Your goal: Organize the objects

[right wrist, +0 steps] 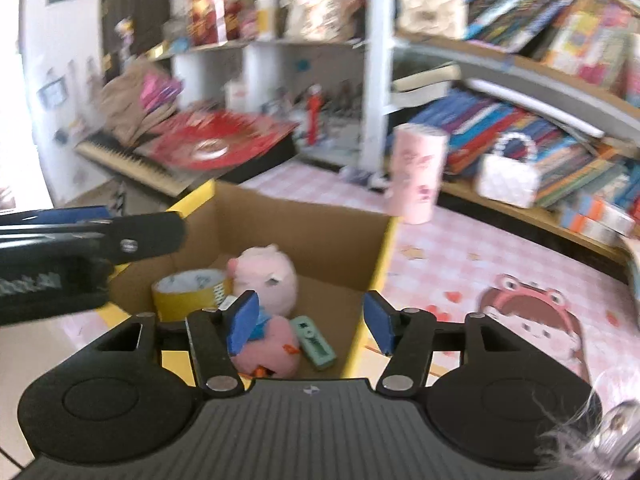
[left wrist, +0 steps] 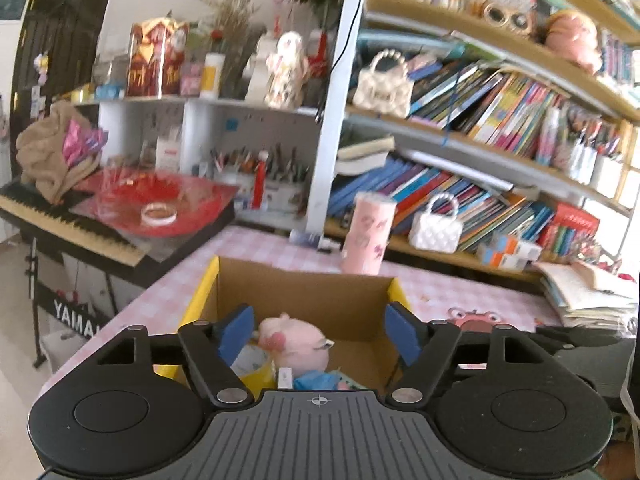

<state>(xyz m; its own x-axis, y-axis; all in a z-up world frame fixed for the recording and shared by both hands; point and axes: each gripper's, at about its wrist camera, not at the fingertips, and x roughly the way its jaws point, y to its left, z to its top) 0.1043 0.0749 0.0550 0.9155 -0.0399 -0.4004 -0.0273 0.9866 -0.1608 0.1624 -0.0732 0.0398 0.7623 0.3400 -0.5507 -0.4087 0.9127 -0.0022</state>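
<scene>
An open cardboard box (left wrist: 304, 292) with yellow outer sides stands on the pink checked tablecloth (left wrist: 256, 248). In the box (right wrist: 304, 232) lie a pink plush pig (right wrist: 264, 272) in a blue garment, a yellow tape roll (right wrist: 188, 292) and a small mint-green gadget (right wrist: 314, 344). My left gripper (left wrist: 320, 328) hovers open over the box's near edge, above the plush pig (left wrist: 292, 340), its blue pads touching nothing. My right gripper (right wrist: 312, 316) is also open over the near edge, holding nothing. One black finger of the left gripper (right wrist: 140, 236) reaches in from the left in the right wrist view.
A pink patterned cylinder (left wrist: 366, 236) stands just behind the box. Packed bookshelves (left wrist: 500, 120) with a white handbag (left wrist: 436, 228) line the back and right. A keyboard (left wrist: 68, 228) with a red dish on it stands left of the table. Stacked books (left wrist: 592, 292) lie right.
</scene>
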